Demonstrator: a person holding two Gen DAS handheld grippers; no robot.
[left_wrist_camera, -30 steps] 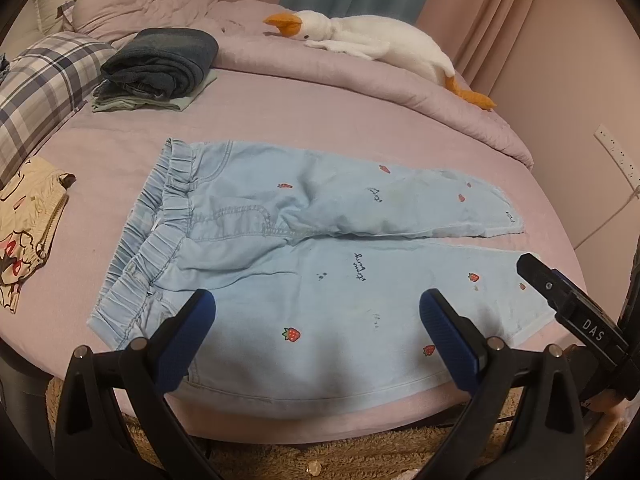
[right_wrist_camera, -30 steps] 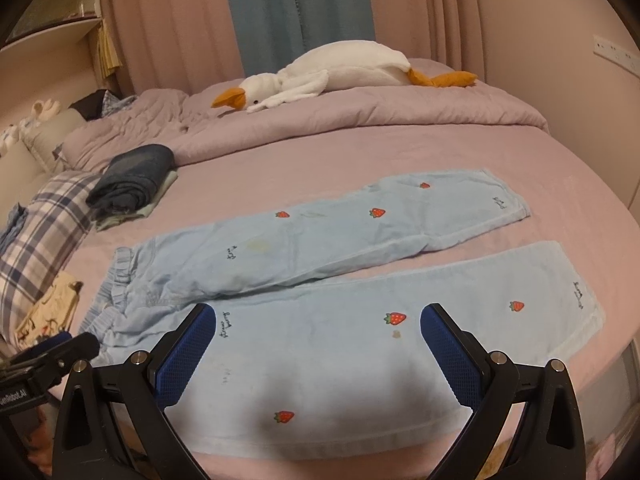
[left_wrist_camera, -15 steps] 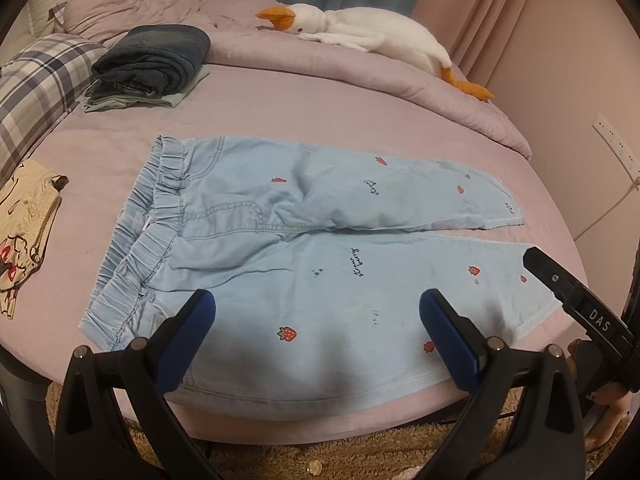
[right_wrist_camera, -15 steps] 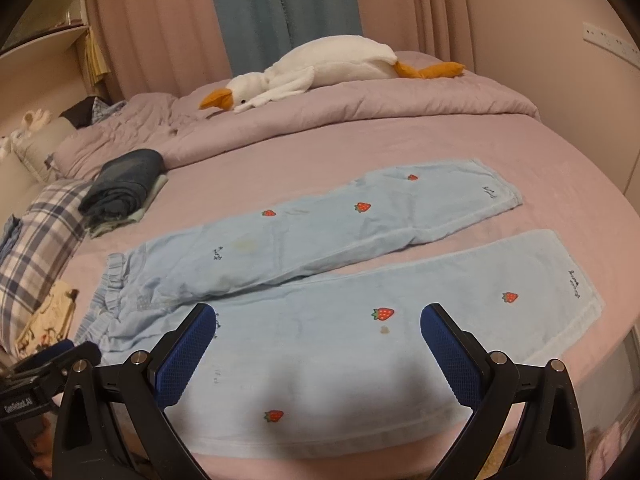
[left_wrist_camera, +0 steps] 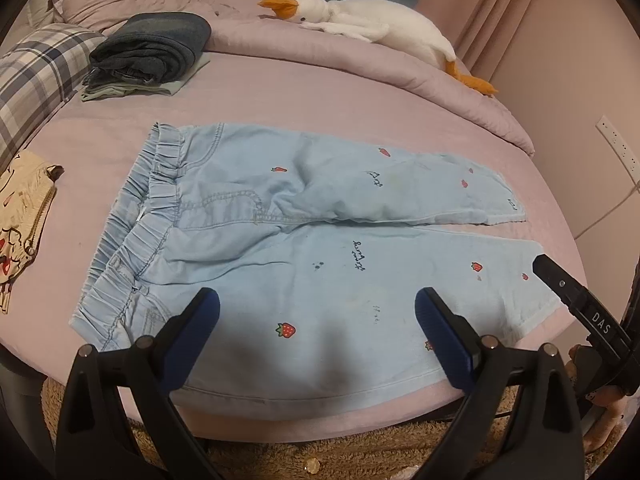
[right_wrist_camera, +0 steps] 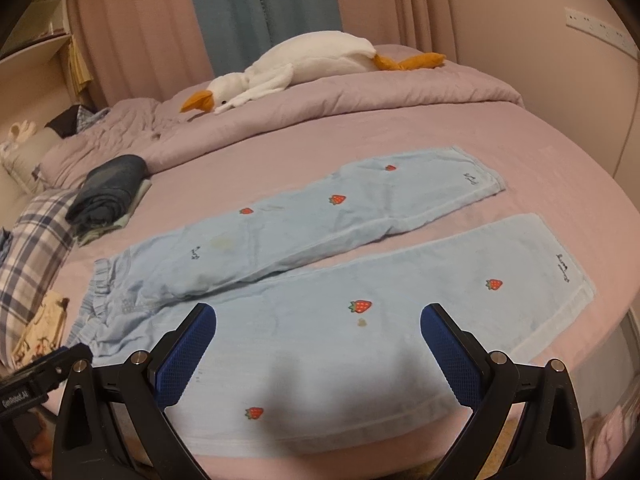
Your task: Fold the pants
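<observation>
The pants (left_wrist_camera: 304, 248) lie flat on the bed (left_wrist_camera: 328, 92), legs a bit apart, near leg along the edge. Your left gripper (left_wrist_camera: 316, 324) and right gripper (right_wrist_camera: 318, 338) both hover over that near leg, jaws wide apart, holding nothing. Pinch its outer seam, waist and cuff, and lift both ends evenly so it lands square on the far leg.

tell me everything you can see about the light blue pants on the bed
The light blue pants lie flat and unfolded on the pink bed sheet, front up, legs slightly parted. The fabric looks like soft, thin denim with red strawberry prints, small dark script and a few faint stains. The waistband is gathered elastic; the hems reach the bed's edge. Both open grippers, left and right, hover over the near leg without touching it.
</observation>
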